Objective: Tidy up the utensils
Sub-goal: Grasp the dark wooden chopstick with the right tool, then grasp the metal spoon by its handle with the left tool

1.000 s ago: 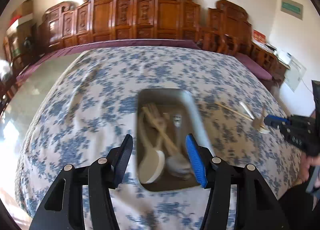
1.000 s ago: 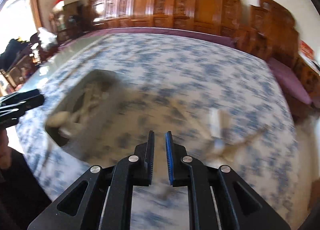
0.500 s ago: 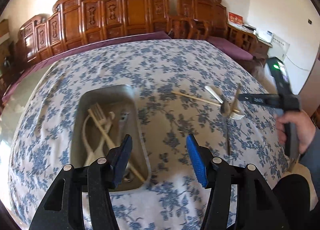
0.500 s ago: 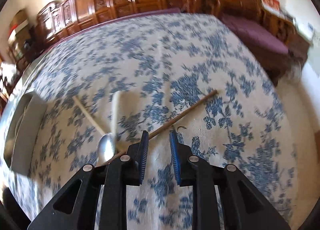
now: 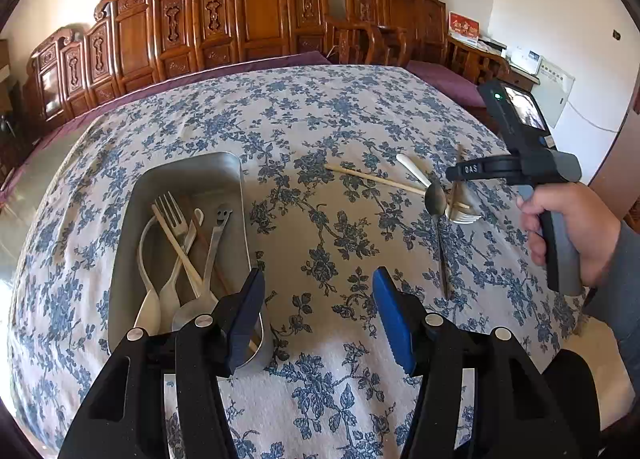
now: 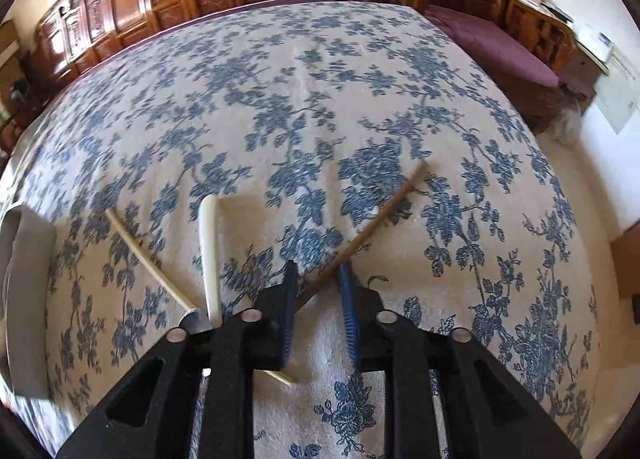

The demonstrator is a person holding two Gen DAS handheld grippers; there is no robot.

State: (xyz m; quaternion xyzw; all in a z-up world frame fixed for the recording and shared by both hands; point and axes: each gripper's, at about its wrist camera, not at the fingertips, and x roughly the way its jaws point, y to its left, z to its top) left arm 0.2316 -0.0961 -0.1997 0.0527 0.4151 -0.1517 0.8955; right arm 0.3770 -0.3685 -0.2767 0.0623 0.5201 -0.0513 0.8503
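Right gripper point(image 6: 318, 279), jaws slightly parted and empty, has descended since the earlier frame to straddle the dark brown wooden chopstick point(image 6: 376, 215); left gripper point(image 5: 318, 315) stays wide open, empty, beside the metal tray point(image 5: 192, 179).

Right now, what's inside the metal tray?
The metal tray holds a metal fork, a smiley-handled metal spoon, two white spoons, and a light chopstick. The left gripper hides its near corner.

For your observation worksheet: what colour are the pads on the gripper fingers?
Blue, on black fingers; the left gripper's pads show best in the left wrist view.
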